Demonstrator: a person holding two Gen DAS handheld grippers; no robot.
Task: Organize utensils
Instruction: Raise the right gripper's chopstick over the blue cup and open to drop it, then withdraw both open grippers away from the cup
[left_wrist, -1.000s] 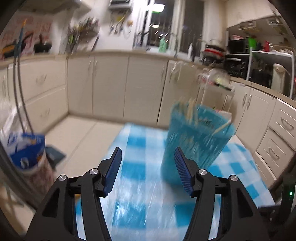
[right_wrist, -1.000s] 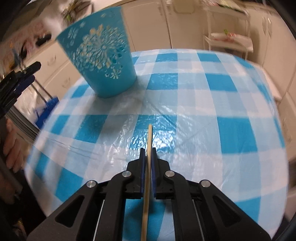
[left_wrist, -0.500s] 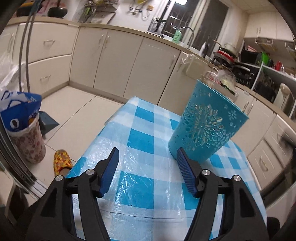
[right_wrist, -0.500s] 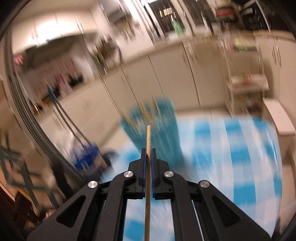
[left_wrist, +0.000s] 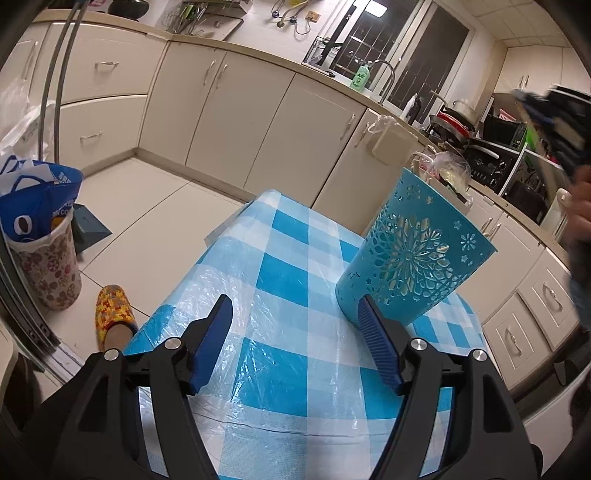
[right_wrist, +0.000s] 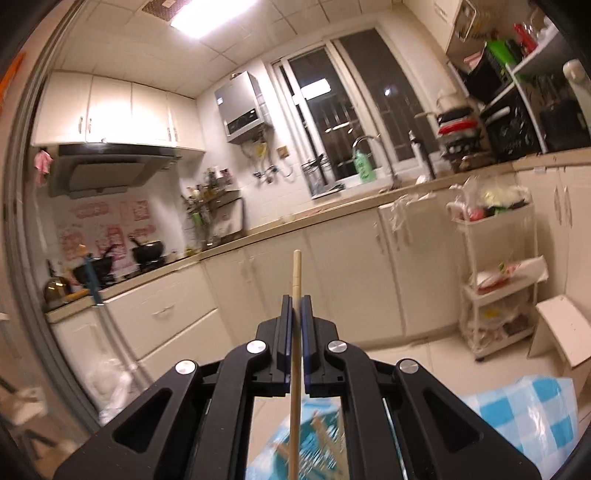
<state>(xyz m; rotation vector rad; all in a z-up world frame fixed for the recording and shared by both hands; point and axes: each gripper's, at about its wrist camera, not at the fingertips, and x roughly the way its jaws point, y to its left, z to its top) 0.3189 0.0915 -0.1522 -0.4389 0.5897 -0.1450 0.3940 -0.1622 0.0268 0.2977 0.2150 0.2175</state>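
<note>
A turquoise cut-out cup (left_wrist: 410, 258) stands on the blue-checked tablecloth (left_wrist: 288, 280), with wooden sticks just showing at its rim. My left gripper (left_wrist: 293, 304) hovers low over the cloth, its jaws opening. Only cloth lies between them, and the cup's foot sits just past the right finger (left_wrist: 373, 332). My right gripper (right_wrist: 294, 299) is shut on a wooden chopstick (right_wrist: 296, 269), held high and nearly level. Below it the cup (right_wrist: 317, 439) shows blurred with several sticks inside. In the left wrist view a blurred hand (left_wrist: 580, 210) shows at the right edge.
On the floor to the left are a flowered bin with a blue bag (left_wrist: 40, 236) and a yellow slipper (left_wrist: 110, 310). Cream cabinets (left_wrist: 236, 110) ring the room. A white trolley (right_wrist: 495, 280) and a white stool (right_wrist: 565, 332) stand beyond the table.
My right gripper rose from the tablecloth with the chopstick and tipped up, so it now faces the kitchen wall. My left gripper sank towards the cloth and its jaws widened.
</note>
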